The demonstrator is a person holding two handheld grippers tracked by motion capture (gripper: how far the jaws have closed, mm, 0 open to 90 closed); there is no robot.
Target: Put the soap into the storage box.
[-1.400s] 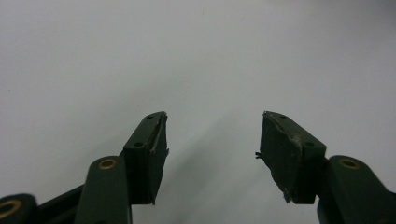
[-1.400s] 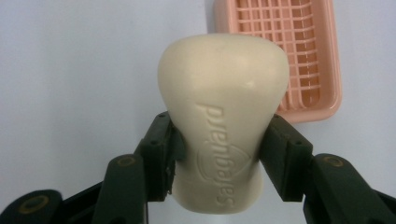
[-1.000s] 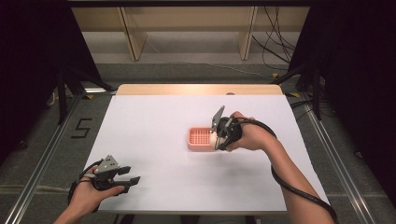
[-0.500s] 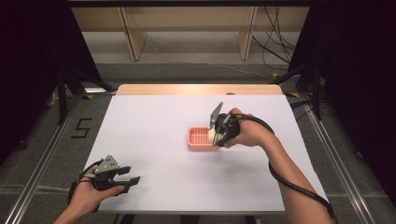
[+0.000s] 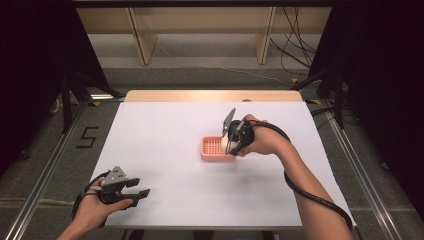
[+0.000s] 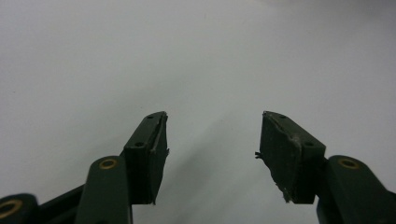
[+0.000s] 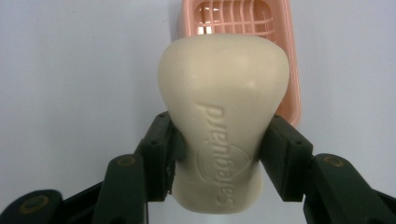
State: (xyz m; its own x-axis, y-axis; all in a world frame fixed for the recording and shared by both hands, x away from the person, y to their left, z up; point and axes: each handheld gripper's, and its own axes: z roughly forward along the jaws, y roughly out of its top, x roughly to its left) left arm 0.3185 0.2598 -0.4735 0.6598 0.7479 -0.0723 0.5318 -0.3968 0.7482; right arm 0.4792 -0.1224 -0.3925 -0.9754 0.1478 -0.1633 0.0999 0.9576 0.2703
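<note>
A cream bar of soap (image 7: 223, 126) stamped "safeguard" is pinched at its waist between the jaws of my right gripper (image 7: 215, 156), which is shut on it. Beyond the soap lies a pink slatted soap dish (image 7: 243, 28). From above, the right gripper (image 5: 231, 141) hovers over the right end of the pink dish (image 5: 212, 149) near the middle of the white table (image 5: 165, 135). My left gripper (image 5: 136, 193) rests at the front left of the table, open. Its jaws (image 6: 212, 144) stand apart over bare white surface.
The table's front edge lies just below the left hand. A cable trails from the right gripper along the forearm. Wooden shelving (image 5: 200, 30) stands beyond the table's far edge, with dark floor on either side.
The right gripper with the soap has edged left and slightly toward the person, staying over the pink dish. The left gripper has not moved.
</note>
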